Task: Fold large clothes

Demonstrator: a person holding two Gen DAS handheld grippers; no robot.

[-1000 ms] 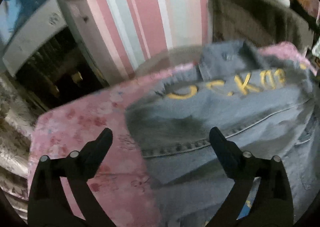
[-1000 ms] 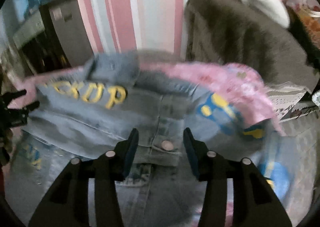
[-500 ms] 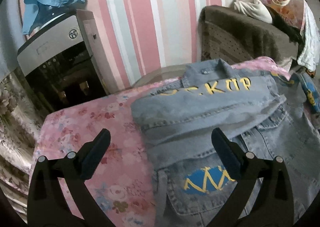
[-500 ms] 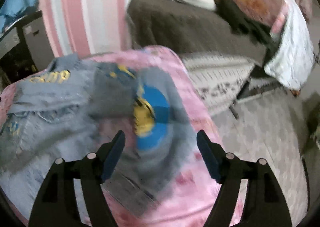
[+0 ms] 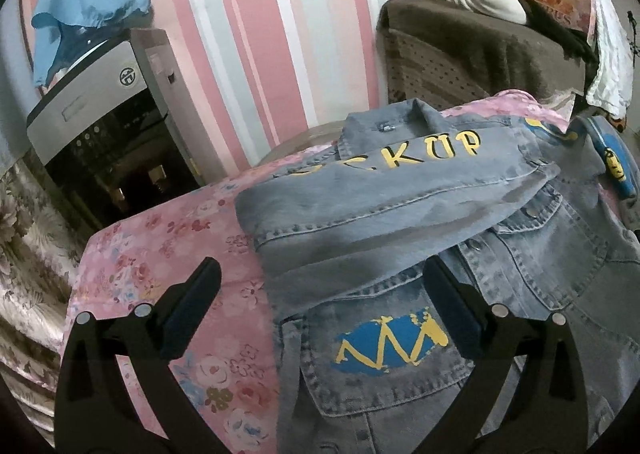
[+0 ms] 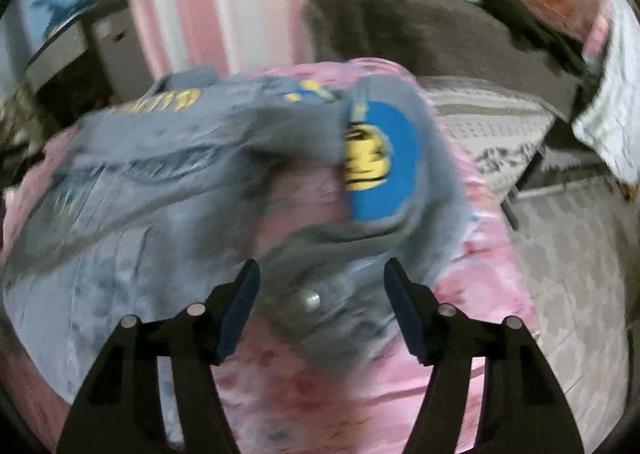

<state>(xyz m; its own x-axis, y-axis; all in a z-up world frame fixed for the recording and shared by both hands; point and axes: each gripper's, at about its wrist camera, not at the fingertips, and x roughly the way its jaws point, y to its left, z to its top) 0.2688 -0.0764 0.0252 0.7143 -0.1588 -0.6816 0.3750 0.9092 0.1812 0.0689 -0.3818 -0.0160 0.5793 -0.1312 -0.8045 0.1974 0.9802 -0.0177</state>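
Note:
A blue denim jacket (image 5: 400, 214) with yellow lettering lies on a pink floral cloth (image 5: 160, 246). Its left sleeve is folded across the chest. My left gripper (image 5: 320, 286) is open and empty, above the jacket's left edge and a blue-and-yellow pocket patch (image 5: 392, 346). In the blurred right wrist view the jacket (image 6: 160, 174) spreads left, and its right sleeve (image 6: 380, 162) with a blue-and-yellow patch lies out to the right. My right gripper (image 6: 322, 286) is open and empty, just above that sleeve's cuff and its metal button (image 6: 311, 299).
A water dispenser (image 5: 108, 126) with a blue cloth on top stands at the back left by the striped wall. A brown sofa (image 5: 480, 54) piled with clothes is at the back right. The floor (image 6: 560, 254) lies beyond the cloth's right edge.
The left gripper pulled back and up from the folded left sleeve, still open. The right gripper opened wider and swung right, then came down over the right sleeve's cuff.

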